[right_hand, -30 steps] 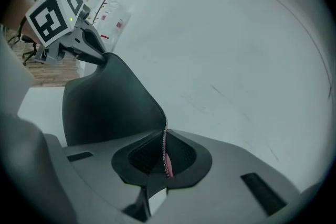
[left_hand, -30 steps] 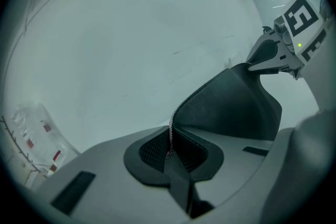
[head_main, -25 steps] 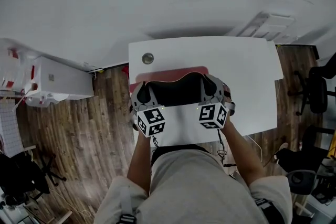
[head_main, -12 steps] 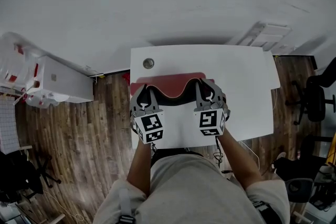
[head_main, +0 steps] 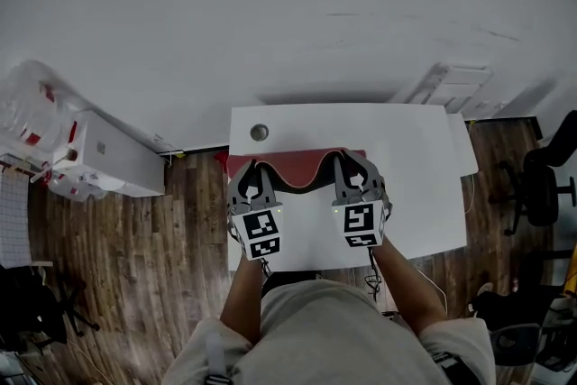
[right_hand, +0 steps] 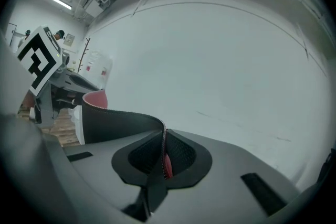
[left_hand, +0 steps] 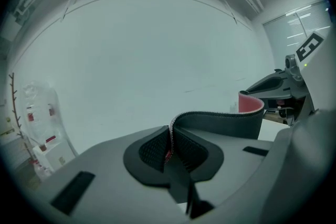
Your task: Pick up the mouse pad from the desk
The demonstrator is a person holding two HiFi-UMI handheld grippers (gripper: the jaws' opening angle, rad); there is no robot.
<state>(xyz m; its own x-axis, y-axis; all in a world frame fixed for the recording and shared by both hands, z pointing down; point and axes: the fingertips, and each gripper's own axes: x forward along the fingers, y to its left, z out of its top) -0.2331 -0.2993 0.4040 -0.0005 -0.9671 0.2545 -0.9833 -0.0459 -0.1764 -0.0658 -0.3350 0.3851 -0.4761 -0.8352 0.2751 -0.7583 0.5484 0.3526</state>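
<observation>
the left gripper (left_hand: pixel 170 144) and right gripper (right_hand: pixel 164 157) each pinch the near edge of the pad (head_main: pixel 296 165), which sags between them over the desk (head_main: pixel 415 167), so jerking or spreading the hands could slip that thin edge free.

surroundings, left to right

clear plastic bags (head_main: pixel 36 108) with red marks sit at the far left, just beside a white cabinet (head_main: pixel 117 162) that stands against the white wall (head_main: pixel 270 13). dark wood plank floor (head_main: pixel 135 266) spreads below. a white slatted unit (head_main: pixel 455 86) lies by the wall. a black office chair (head_main: pixel 544 185) stands at the far right.
</observation>
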